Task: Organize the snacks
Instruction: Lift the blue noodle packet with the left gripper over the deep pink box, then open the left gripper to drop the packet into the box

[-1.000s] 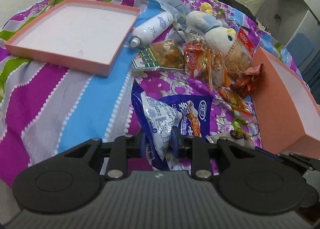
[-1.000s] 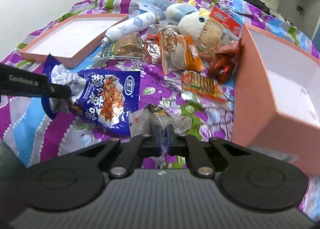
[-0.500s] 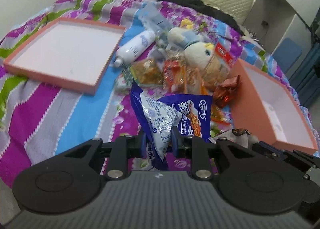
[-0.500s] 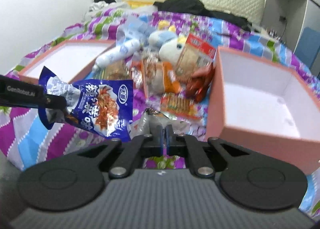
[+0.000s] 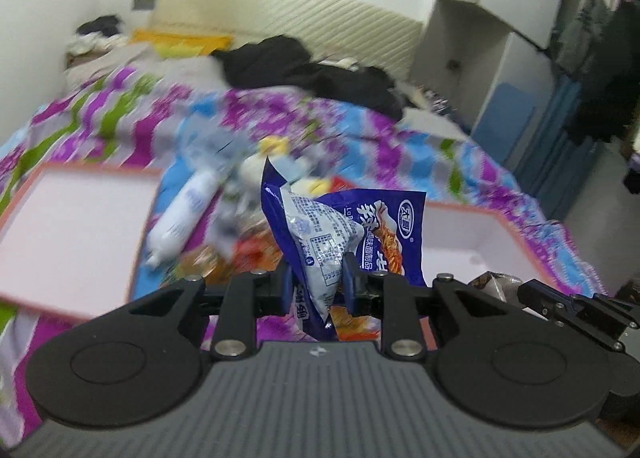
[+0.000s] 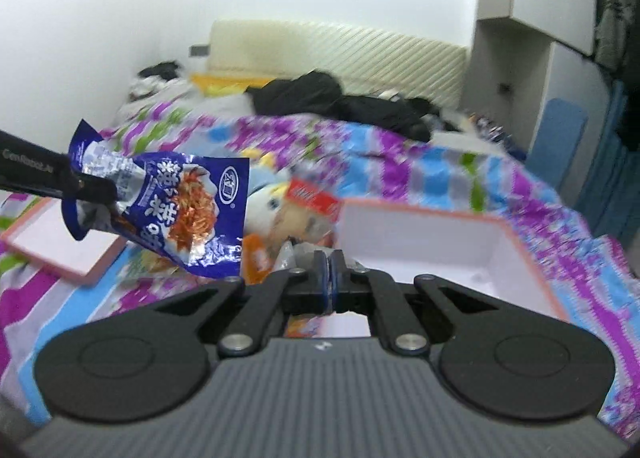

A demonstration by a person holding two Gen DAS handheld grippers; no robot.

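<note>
Got the blue snack bag [image 5: 344, 234] pinched in the left gripper [image 5: 316, 282], jaws narrow, pads pressing on the crinkled silvery back fold. Hanging up in the air, clear of the bedspread [image 5: 120, 126], not touching anything else. Probably held by that fold because it's the easiest bit to bite, and kept high so as not to drag through the pile on the way to a box.

Right gripper [image 6: 330, 278] clamped fully together. Looks like a thin edge of a small crinkly packet [image 5: 496, 281] nipped at the tips, though honestly hard to make out. Hovering at the near rim of the deep pink box [image 6: 520, 242], so guessing that's where it drops.

Quick count, as far as the blur allows:
- 2 grippers, both busy
- 2 pink boxes: the deep one on the right, plus a shallow pink tray [image 5: 80, 218] on the left, both showing bare white insides
- 1 white bottle [image 5: 184, 214] lying on its side just beside the tray
- 1 plush toy [image 6: 272, 194] in the middle of the pile
- 1 red-topped packet [image 6: 316, 194] leaning by the deep box
- some orange wrappers underneath, too smeared to count

Sitting open on either side of the pile, presumably for an easy reach from both hands.
</note>
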